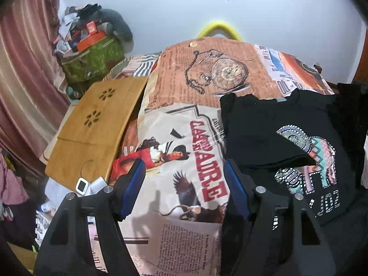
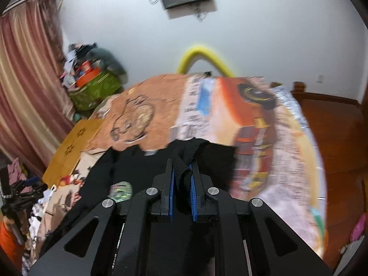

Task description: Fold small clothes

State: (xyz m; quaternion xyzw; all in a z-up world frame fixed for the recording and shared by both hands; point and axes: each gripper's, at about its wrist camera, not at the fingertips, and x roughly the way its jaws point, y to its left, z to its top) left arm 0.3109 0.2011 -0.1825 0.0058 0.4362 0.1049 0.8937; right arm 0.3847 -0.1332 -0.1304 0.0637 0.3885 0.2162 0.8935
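Presently the black shirt (image 1: 287, 138) lies on the bed (image 1: 207, 73), over a printed bedspread, partly folded: one sleeve side is turned in over the front print. The left gripper (image 1: 184, 188) stands released, jaws apart, nothing between them, just beside the shirt's edge. The right gripper (image 2: 182, 184) is clenched on a bunched strip of the shirt's black fabric. Judgement: folding is begun, not finished; remaining folds and squaring off are outstanding.

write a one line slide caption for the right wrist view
Right gripper shut on a fold of the black t-shirt, raised over the printed bedspread.
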